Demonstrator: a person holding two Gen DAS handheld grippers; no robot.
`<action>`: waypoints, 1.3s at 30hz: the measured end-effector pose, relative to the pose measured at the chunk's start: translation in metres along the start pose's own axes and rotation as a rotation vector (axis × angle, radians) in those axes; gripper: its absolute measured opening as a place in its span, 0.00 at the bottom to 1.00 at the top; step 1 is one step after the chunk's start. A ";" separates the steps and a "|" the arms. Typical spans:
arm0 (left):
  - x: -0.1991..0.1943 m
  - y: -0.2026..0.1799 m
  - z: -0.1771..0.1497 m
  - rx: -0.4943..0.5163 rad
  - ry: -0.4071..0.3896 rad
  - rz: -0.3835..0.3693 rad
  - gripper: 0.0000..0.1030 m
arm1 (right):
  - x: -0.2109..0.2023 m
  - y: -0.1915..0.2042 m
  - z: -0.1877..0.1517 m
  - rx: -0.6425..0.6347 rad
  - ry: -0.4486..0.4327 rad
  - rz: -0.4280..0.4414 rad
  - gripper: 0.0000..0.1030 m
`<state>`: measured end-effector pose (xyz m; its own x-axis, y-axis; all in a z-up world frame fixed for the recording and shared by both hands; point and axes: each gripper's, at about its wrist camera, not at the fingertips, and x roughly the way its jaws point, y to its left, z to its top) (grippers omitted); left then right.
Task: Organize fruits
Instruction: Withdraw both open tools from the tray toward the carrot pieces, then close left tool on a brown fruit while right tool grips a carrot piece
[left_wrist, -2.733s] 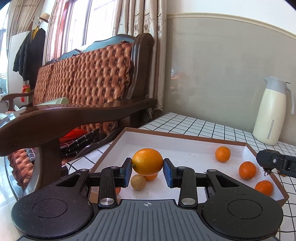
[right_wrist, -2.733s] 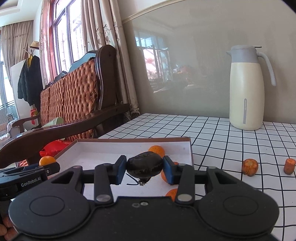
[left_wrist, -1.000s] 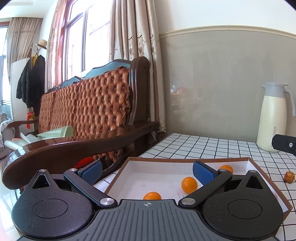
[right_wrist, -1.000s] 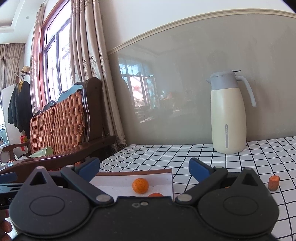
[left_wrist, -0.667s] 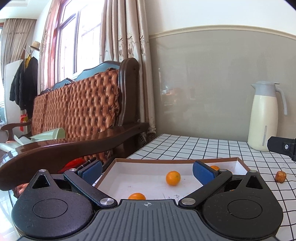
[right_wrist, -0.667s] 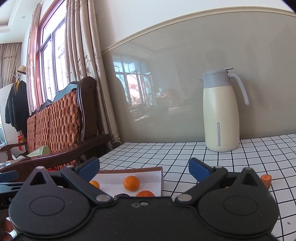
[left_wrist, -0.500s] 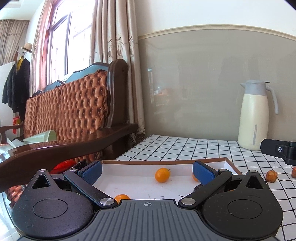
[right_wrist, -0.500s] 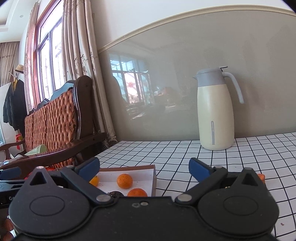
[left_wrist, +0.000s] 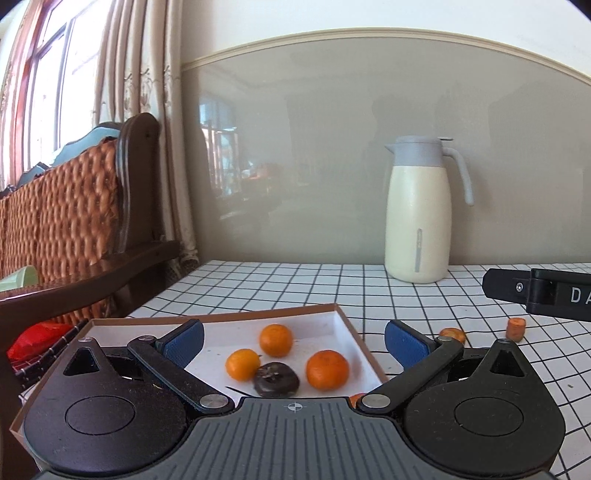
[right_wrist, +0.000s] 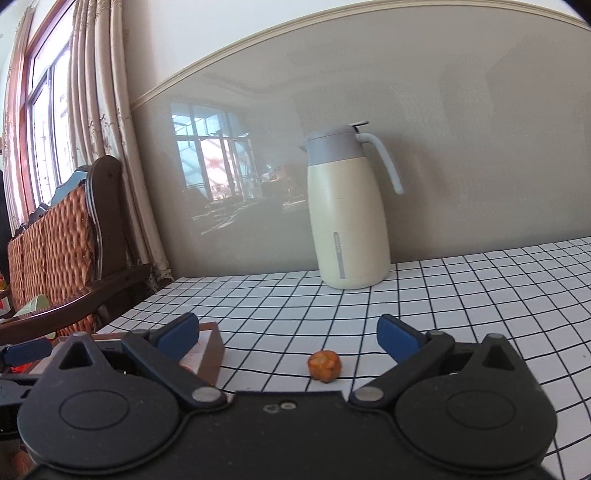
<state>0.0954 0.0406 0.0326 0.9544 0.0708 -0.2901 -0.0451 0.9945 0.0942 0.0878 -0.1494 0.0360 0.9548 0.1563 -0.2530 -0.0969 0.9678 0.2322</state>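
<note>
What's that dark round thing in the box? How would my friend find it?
Find the white box on the checked table, left of the cream jug. Three oranges lie inside near its right end, and the dark fruit sits at the front, touching the left orange. It is the only blackish, wrinkled one; the rest are bright orange.

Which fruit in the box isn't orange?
The dark fruit, nearly black and wrinkled, lying at the front of the box between two tangerines.
</note>
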 end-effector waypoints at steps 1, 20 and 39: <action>0.001 -0.008 0.000 0.008 0.004 -0.014 1.00 | -0.001 -0.005 0.000 0.001 0.004 -0.015 0.94; 0.033 -0.106 0.000 0.029 0.089 -0.191 1.00 | -0.001 -0.084 -0.004 0.036 0.098 -0.163 0.70; 0.099 -0.138 -0.007 0.026 0.215 -0.180 0.81 | 0.049 -0.103 -0.007 0.044 0.235 -0.143 0.45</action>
<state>0.1945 -0.0887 -0.0158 0.8616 -0.0898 -0.4996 0.1302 0.9904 0.0465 0.1430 -0.2402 -0.0068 0.8661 0.0647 -0.4956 0.0517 0.9747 0.2176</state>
